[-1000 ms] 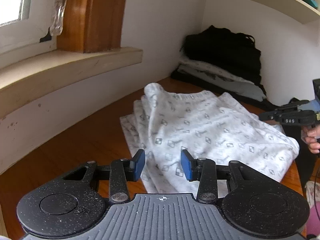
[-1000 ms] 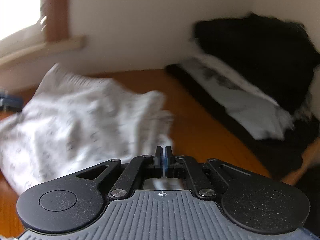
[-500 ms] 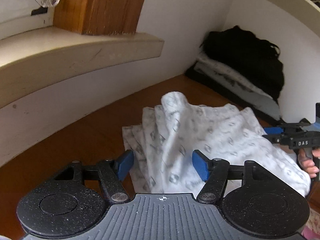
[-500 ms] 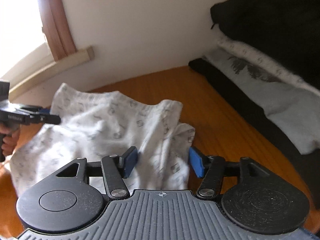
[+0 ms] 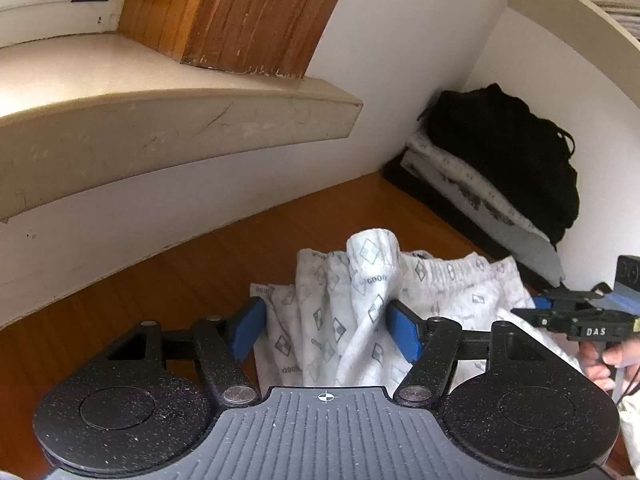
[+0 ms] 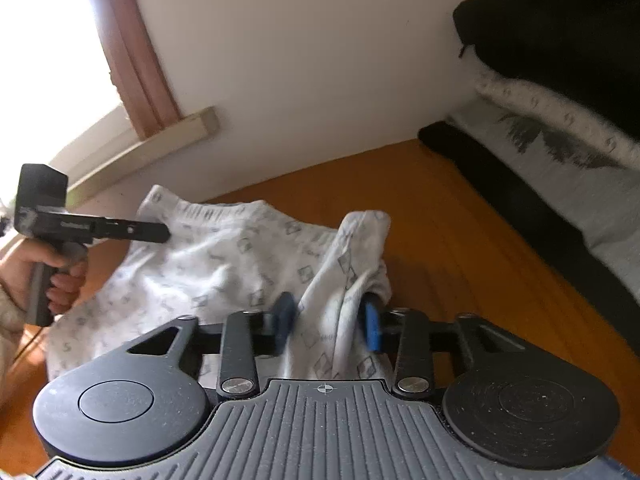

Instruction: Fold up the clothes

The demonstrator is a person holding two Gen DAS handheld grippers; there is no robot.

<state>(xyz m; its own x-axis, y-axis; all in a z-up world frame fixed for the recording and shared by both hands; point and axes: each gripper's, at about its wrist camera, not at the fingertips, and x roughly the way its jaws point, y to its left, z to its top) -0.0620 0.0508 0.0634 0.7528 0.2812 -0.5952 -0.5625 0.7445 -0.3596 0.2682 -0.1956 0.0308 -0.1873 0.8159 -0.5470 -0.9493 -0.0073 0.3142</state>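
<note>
White patterned garment with grey diamond print (image 5: 340, 312) lying bunched on the orange-brown wooden tabletop (image 5: 140, 300), elasticated waistband toward the wall. Compared with a second ago: then spread flatter and broader across the table, now drawn up into ridges at both near corners.

Left gripper, black with blue finger pads (image 5: 326, 330): jaws wide apart, a raised fold of the cloth standing between the pads, neither pad clearly pressing it. A second ago held back from the garment's edge with a narrower gap; half a second ago wider and closer in; now astride the cloth, a rolled peak of fabric rising just beyond the tips. Window sill in pale stone (image 5: 160, 120) and wooden frame post (image 5: 240, 12) looming larger and higher in the left wrist view than before.

Right gripper, black with blue finger pads (image 6: 326, 322): jaws parted, a gathered corner of the garment (image 6: 344, 280) standing between them, cloth touching the right pad; pads motion-blurred, so firmness of any hold cannot be told. A second ago pressed fully together on nothing visible; half a second ago opened wide short of the cloth; now narrower and around the fold.

Seen from the left wrist view, right gripper (image 5: 538, 307) at the garment's far side, hand (image 5: 604, 360) on its grip. Stack of folded clothes, black on top of grey and white (image 5: 500, 168), in the corner, well apart, unchanged.
</note>
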